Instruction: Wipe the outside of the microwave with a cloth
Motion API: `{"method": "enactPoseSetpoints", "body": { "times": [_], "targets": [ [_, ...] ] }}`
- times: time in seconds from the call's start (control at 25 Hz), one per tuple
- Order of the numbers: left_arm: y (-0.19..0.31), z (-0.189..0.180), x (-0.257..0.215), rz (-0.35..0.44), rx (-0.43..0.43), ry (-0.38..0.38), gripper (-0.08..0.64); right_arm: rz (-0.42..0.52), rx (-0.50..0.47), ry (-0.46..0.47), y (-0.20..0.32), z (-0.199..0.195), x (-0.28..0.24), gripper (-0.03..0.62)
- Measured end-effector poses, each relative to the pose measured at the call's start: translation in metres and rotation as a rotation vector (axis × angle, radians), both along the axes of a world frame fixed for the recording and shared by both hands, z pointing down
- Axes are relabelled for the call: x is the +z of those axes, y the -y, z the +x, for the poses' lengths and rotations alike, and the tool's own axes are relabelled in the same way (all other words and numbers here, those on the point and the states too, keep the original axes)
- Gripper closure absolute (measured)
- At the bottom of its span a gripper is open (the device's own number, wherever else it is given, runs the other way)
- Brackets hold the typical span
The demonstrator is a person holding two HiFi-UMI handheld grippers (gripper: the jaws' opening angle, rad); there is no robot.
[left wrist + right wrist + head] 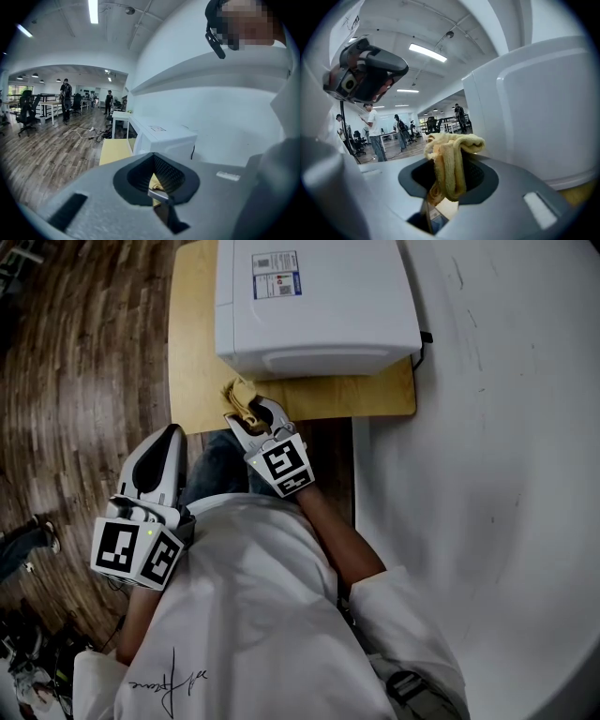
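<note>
My R tongs (pixel 251 420) pinch cloth (pixel 449 161) mid-fold: soft, light, floppy, near microwave (pixel 319 315). L tongs (pixel 169 442) prob. pressed together, empty.

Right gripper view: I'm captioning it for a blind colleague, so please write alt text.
The right hand-held gripper is shut on a bunched yellow cloth, close beside the white microwave at right. Behind, people stand under ceiling lights.

1. Dark wood-plank floor (pixel 84 352) runs through an open office.
2. A white wall (pixel 187 70) stands beside the pale wooden bench (pixel 197 343).
3. Ceiling strip lights (pixel 93 10) glow; desks (pixel 47 108) and black chairs (pixel 26 112) stand far off.
</note>
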State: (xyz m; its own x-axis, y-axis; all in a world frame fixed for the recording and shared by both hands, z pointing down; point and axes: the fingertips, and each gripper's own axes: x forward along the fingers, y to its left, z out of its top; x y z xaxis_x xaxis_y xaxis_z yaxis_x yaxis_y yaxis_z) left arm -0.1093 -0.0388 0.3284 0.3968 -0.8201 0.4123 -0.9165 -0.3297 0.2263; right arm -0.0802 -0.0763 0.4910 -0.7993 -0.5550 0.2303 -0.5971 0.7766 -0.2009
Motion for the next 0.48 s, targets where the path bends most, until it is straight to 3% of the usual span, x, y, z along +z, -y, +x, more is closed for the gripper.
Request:
{"method": "enactPoseSetpoints", "body": {
  "times": [0.24, 0.48],
  "targets": [
    [0.003, 0.009, 0.007, -0.029, 0.056, -0.008, 0.568, 0.0, 0.127, -0.014, 0.001, 0.065, 0.0, 0.474],
    [0.009, 0.016, 0.015, -0.047, 0.084, -0.035, 0.568, -0.018, 0.349, -0.023, 0.017, 0.161, 0.007, 0.474]
  ]
}}
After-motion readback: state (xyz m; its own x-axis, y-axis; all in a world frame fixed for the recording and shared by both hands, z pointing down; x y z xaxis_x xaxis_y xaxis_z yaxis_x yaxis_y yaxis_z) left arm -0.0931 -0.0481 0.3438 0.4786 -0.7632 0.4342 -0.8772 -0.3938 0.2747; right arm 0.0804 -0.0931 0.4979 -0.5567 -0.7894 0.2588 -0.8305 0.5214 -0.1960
